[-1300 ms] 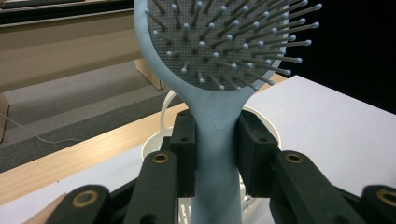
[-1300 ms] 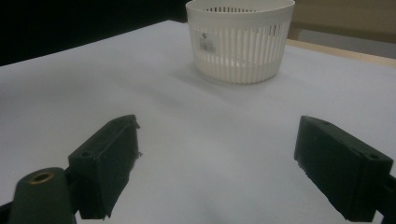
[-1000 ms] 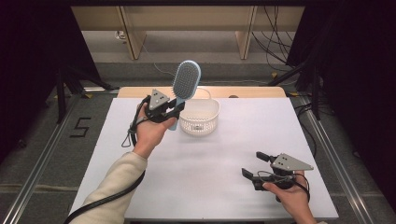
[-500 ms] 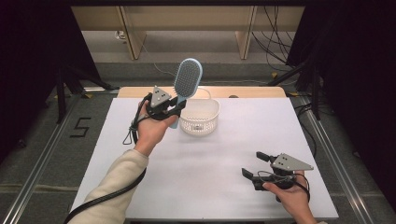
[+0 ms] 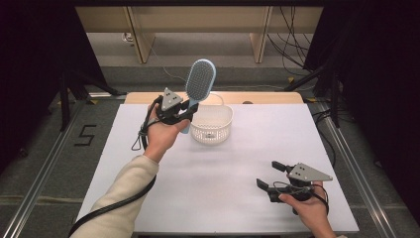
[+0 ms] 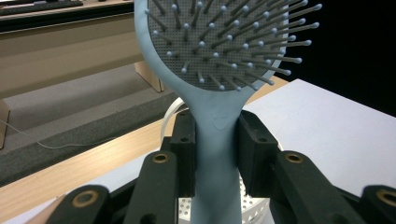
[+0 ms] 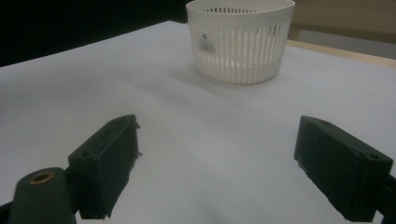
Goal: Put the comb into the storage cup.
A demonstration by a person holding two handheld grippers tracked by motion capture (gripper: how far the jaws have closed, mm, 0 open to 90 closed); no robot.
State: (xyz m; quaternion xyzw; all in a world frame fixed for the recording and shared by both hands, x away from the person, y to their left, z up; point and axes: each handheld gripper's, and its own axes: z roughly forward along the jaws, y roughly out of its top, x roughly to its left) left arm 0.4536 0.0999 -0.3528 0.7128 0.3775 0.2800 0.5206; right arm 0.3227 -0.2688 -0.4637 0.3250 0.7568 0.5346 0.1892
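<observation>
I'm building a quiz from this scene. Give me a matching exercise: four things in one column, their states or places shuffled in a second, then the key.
1. hairbrush
2. basket
3. left gripper
4. right gripper

A. open, low over the table
B. white, standing near the far edge
C. light blue, head upward
D. shut on the hairbrush's handle

Pairs: 1-C, 2-B, 3-D, 4-A

The high view looks forward and down over the whole white counter (image 5: 218,183) from the near side. The left gripper view rides on the left tool (image 6: 215,140), close behind the hairbrush (image 6: 219,56), facing far. The right gripper view skims low over the counter. All three share the white basket (image 7: 238,39).
</observation>
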